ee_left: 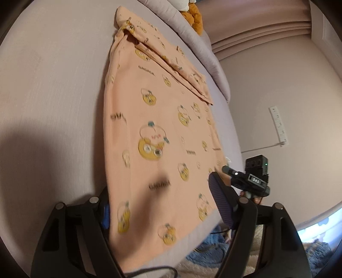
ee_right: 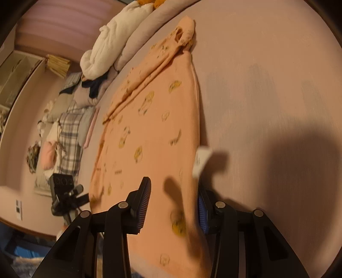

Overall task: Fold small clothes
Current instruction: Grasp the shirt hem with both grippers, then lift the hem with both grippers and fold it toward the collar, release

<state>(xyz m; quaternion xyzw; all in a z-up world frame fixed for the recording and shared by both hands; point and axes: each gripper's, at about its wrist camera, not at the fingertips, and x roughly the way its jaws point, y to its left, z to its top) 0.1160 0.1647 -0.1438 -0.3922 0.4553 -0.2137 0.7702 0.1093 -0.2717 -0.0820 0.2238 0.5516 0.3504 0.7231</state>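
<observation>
A small peach shirt (ee_left: 154,119) with yellow cartoon prints lies flat on a pale bed sheet (ee_left: 53,85), one sleeve folded across its far end. My left gripper (ee_left: 162,205) is open, its fingers spread on either side of the shirt's near hem. In the right wrist view the same shirt (ee_right: 154,132) lies ahead, with a white care label (ee_right: 201,160) sticking out at its right edge. My right gripper (ee_right: 173,205) is open, its fingers astride the other hem corner. The right gripper also shows in the left wrist view (ee_left: 252,179) at the shirt's right corner.
A rolled grey duvet (ee_left: 192,38) and an orange plush (ee_left: 194,17) lie at the bed's far side. A white blanket (ee_right: 111,42) and a pile of clothes (ee_right: 68,124) sit to the left. A power strip (ee_left: 277,126) hangs on the wall. A blue rug (ee_left: 213,246) lies below.
</observation>
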